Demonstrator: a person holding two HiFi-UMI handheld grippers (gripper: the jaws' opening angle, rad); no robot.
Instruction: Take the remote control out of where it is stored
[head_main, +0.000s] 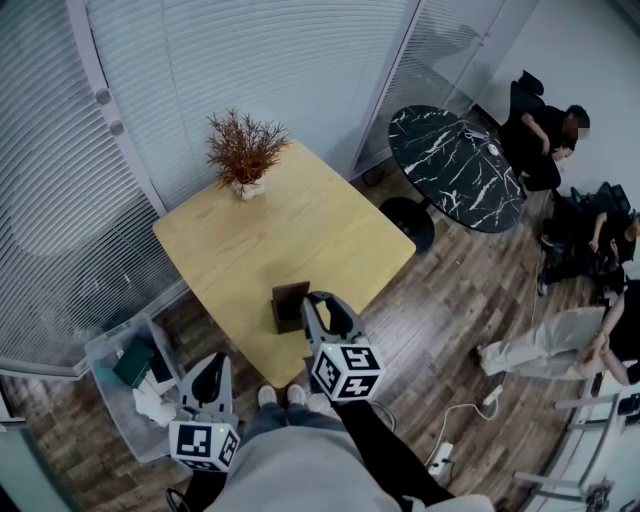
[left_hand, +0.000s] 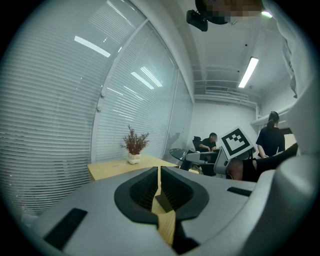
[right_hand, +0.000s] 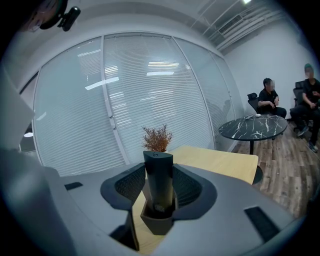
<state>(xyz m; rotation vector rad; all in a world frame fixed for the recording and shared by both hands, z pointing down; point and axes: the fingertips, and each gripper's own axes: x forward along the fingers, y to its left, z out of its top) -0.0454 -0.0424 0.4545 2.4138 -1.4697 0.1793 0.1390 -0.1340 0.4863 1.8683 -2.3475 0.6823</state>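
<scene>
At the left, low beside the table (head_main: 300, 220), the left gripper (head_main: 210, 368) is held idle with its jaws pressed together on nothing (only a thin slit of tabletop is seen between them). Nearer the middle, close to the table's front edge, the dark holder (head_main: 288, 302) is placed, and the remote control (right_hand: 158, 182) is seated upright in it, not yet lifted. From the right, the right gripper (head_main: 325, 308) is clamped on the remote's two sides above the holder's rim. The pull-out is judged best done straight up along the remote's length, with the squeeze held firm and no sideways lean, so that the holder is not dragged up or tipped off the edge; should it rise too, it could be steadied by the idle gripper
</scene>
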